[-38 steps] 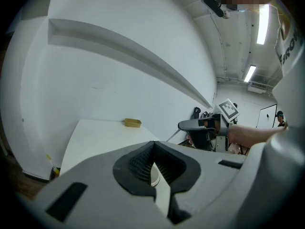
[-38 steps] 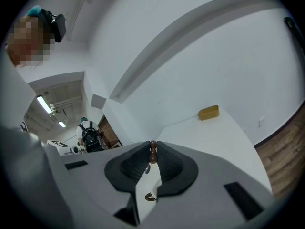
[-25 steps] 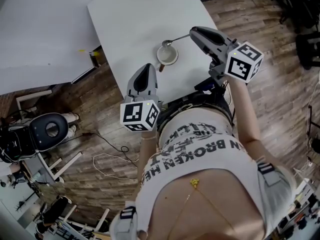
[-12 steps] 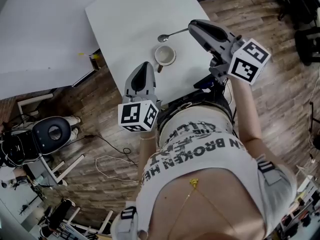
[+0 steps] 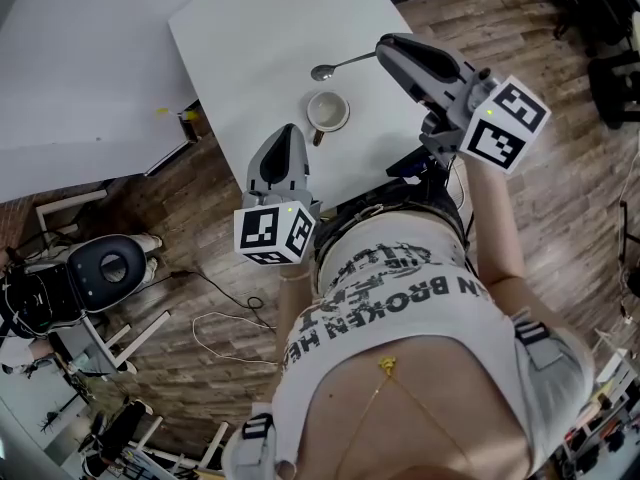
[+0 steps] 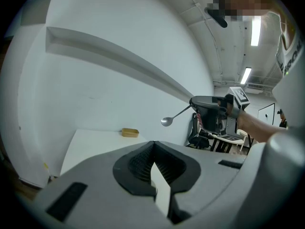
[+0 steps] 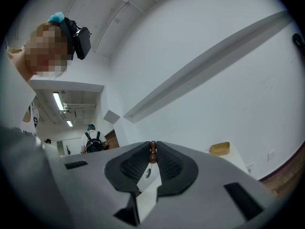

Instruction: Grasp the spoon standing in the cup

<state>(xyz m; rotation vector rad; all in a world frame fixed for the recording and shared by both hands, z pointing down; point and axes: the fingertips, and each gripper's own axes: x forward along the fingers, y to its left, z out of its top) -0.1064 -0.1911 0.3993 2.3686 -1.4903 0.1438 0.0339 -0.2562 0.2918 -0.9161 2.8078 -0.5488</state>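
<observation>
The white cup [image 5: 327, 113] stands on the white table [image 5: 270, 28] near its front edge. A metal spoon [image 5: 338, 66] hangs in the air just beyond the cup, clear of its rim and nearly level. My right gripper [image 5: 383, 54] is shut on its handle end, and the brown tip of that handle [image 7: 153, 151] shows between the pads. In the left gripper view the spoon [image 6: 167, 121] sticks out leftward from the right gripper [image 6: 193, 103]. My left gripper [image 5: 288, 132] hovers at the table's front edge, near the cup, shut and empty [image 6: 152, 144]. Its own body hides the cup there.
A small tan box [image 6: 129, 132] lies at the table's far end, also seen as the tan box [image 7: 219, 148]. A second white table [image 5: 80, 58] stands to the left, with wood floor [image 5: 200, 208] between. A stool [image 5: 105, 263] and cables lie on the floor at left.
The right gripper has lifted the spoon out of the cup and carried it a little farther off. The left gripper has barely moved.
</observation>
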